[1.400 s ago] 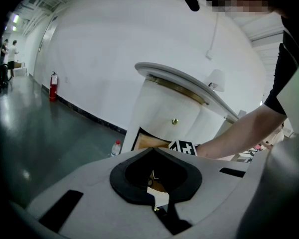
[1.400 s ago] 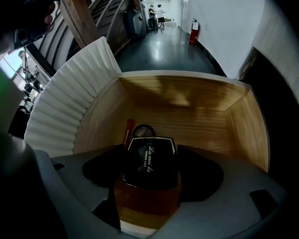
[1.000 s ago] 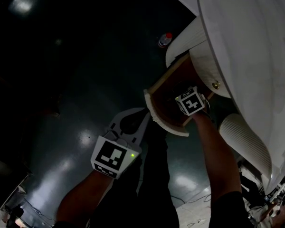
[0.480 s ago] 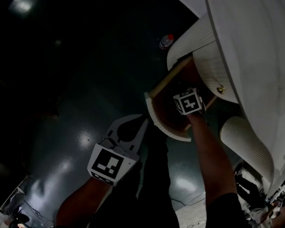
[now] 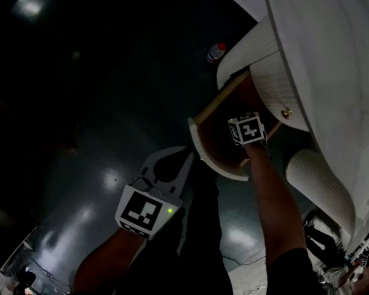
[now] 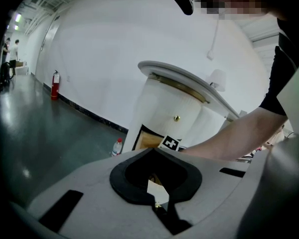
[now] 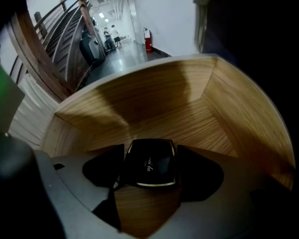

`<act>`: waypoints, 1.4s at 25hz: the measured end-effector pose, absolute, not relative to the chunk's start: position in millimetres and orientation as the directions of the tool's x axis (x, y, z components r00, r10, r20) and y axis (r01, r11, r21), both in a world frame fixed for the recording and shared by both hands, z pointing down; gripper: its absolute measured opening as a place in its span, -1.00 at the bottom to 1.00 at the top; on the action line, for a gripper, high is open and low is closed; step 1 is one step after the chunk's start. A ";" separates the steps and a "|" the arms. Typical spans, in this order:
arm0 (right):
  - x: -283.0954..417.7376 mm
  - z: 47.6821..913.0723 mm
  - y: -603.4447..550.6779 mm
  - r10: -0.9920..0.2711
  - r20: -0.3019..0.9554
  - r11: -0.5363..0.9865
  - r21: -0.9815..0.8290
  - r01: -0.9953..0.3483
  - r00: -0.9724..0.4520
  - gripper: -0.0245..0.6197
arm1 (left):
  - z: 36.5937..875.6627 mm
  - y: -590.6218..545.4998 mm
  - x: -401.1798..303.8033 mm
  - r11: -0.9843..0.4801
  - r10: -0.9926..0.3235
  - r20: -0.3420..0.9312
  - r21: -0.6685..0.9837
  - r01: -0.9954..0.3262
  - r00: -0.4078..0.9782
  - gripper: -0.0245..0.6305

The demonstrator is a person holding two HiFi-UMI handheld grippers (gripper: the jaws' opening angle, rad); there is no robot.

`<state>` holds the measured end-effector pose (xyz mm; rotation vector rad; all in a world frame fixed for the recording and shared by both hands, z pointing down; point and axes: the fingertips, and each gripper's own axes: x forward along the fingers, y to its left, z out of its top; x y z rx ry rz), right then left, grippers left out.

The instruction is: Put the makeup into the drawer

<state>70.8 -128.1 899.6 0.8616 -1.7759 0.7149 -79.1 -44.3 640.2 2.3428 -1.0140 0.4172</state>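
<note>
The makeup is a black compact. My right gripper is shut on it, just above the wooden floor of the open drawer. In the head view the right gripper is inside the drawer, and its marker cube hides the compact. The drawer stands pulled out of a white round cabinet. My left gripper hangs left of the drawer over the dark floor. In its own view the left gripper is shut with nothing between the jaws.
A plastic bottle with a red cap stands on the dark glossy floor beside the cabinet. The same bottle shows in the left gripper view, along with a red fire extinguisher at the far wall. A brass knob sits above the drawer.
The right gripper stays inside the drawer with the compact and barely shifts. The left gripper has drifted slightly down and to the left.
</note>
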 end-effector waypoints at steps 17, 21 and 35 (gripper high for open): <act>68.1 857.0 -125.2 -0.306 0.898 0.569 -0.094 -0.817 -0.317 -0.05 | 603.6 -39.1 -77.7 -0.579 -0.602 0.445 0.328 -0.746 0.663 -0.90; 52.1 818.8 -112.3 -0.346 0.862 0.612 -0.092 -0.785 -0.371 -0.05 | 591.2 -34.0 -77.0 -0.581 -0.605 0.441 0.324 -0.746 0.663 -0.90; 31.6 560.7 -27.8 -0.569 0.700 0.527 -0.092 -0.845 -0.431 -0.07 | 427.1 11.9 -86.1 -0.623 -0.619 0.369 0.306 -0.720 0.693 -0.90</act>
